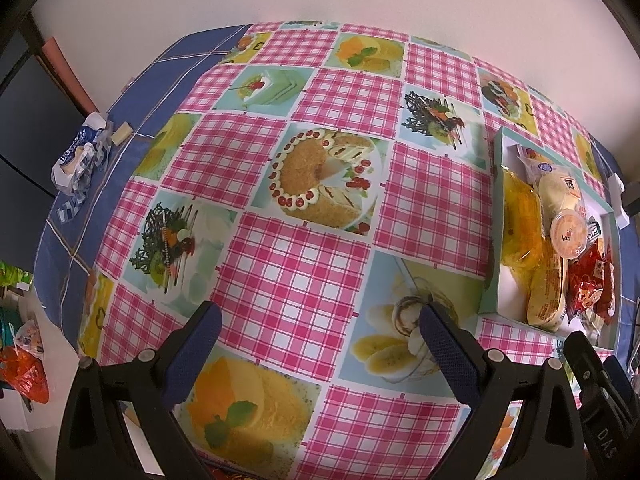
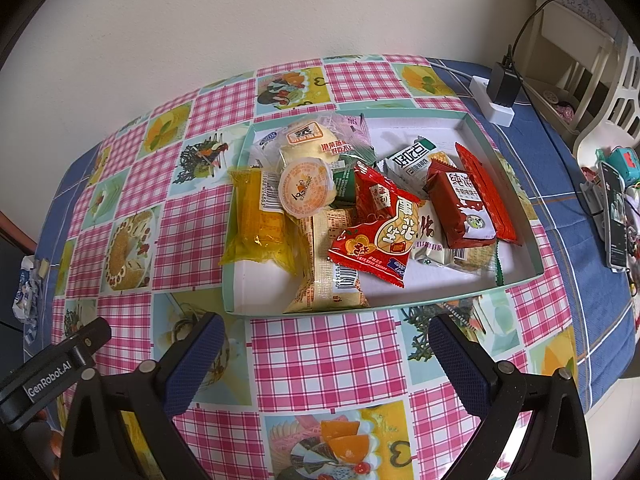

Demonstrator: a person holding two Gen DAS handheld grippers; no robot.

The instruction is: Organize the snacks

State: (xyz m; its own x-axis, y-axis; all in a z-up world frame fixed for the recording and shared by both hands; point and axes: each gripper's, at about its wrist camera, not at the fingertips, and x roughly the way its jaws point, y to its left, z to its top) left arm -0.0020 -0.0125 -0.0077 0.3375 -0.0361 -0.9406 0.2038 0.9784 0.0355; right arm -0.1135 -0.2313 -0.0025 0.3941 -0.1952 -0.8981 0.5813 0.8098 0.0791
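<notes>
- Holding my left gripper [image 1: 320, 344] low over the bench [image 1: 280, 248], fingers spread wide apart, nothing between them; only the pink-check dessert-print cloth shows under it.
- My right gripper [image 2: 322, 354] same: fingers apart, empty, hovering above the cloth just short of the near rim of the tray [image 2: 516, 280].
- Each wrist view catches the other gripper's body at its bottom corner, so the two sit close side by side.
- Tray is a shallow box, white inside with a pale green rim, sitting on the bench ahead of the right gripper and off to the right of the left one.
- Snacks all lie piled inside the tray: yellow cake pack [image 2: 258, 220] at its left end, tan biscuit pack [image 2: 326, 272] beside it reaching the near rim.
- Round jelly cup [image 2: 306, 192] with orange lid rests on top of the pile, with a pale bun pack [image 2: 310, 140] behind it.
- Red peanut bag [image 2: 380, 240] lies mid-tray over other wrappers; dark red milk-candy pack [image 2: 460, 204] to its right, white-green biscuit pack [image 2: 412, 160] behind.
- Right half of the tray floor is partly bare.
- Outside the tray: crumpled blue-white wrapper [image 1: 82, 156] at the far left bench edge, white power strip [image 2: 494, 100] with a black charger beyond the tray, phone [image 2: 614, 216] upright at the right edge.
</notes>
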